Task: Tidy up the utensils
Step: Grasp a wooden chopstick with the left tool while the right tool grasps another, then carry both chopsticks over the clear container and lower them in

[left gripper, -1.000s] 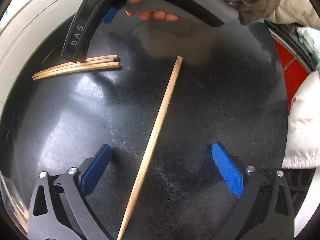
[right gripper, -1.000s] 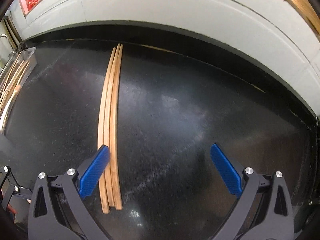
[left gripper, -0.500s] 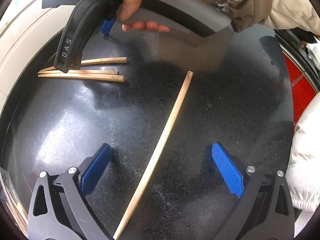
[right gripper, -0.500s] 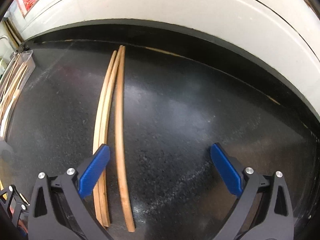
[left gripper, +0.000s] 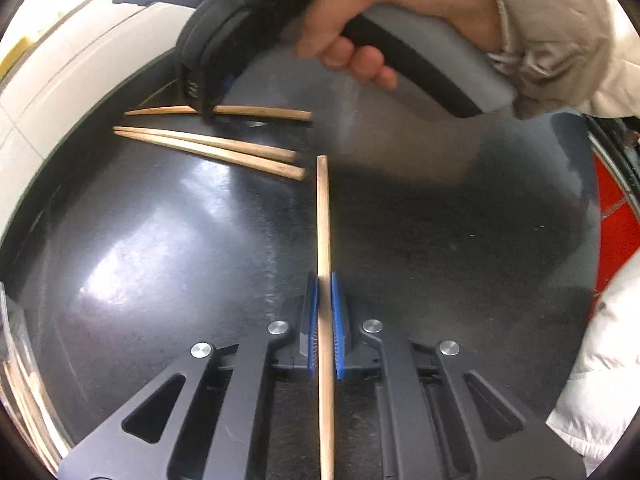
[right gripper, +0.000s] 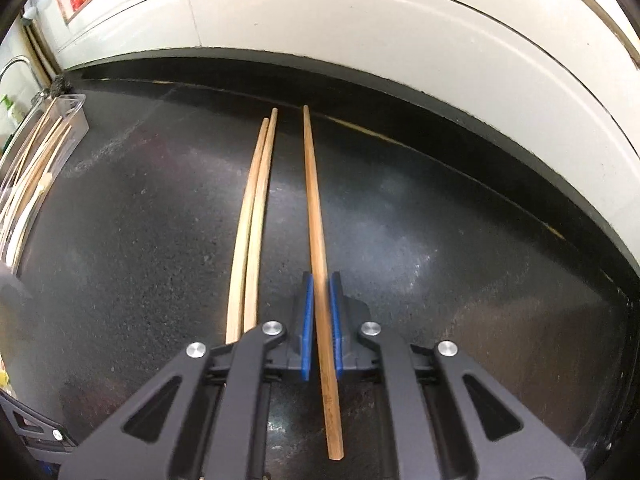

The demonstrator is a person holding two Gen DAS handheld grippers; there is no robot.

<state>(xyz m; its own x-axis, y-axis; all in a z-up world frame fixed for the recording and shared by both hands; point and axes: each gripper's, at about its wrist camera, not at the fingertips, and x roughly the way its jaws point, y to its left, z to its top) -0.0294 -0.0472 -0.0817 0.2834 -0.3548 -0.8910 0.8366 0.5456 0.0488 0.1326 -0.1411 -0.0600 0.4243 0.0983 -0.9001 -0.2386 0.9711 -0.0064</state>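
Observation:
My left gripper (left gripper: 324,280) is shut on a single wooden chopstick (left gripper: 323,216) that runs straight ahead between its blue pads on the black counter. My right gripper (right gripper: 319,280) is shut on another chopstick (right gripper: 312,184), also lying lengthwise between its pads. In the left wrist view the right gripper (left gripper: 206,108) pinches that chopstick (left gripper: 264,112) at the far left. Two loose chopsticks (left gripper: 208,148) lie side by side just in front of it; they also show in the right wrist view (right gripper: 256,204), left of the held one.
A clear plastic tray (right gripper: 64,120) holding several chopsticks stands at the counter's left end; its edge shows in the left wrist view (left gripper: 16,360). A white wall (right gripper: 360,32) borders the counter. A red surface (left gripper: 616,216) and white jacket (left gripper: 600,368) lie to the right.
Both grippers went from open to shut, each closing on a chopstick. The right one's chopstick has separated from the other two. The left one's chopstick now lies straight between the pads.

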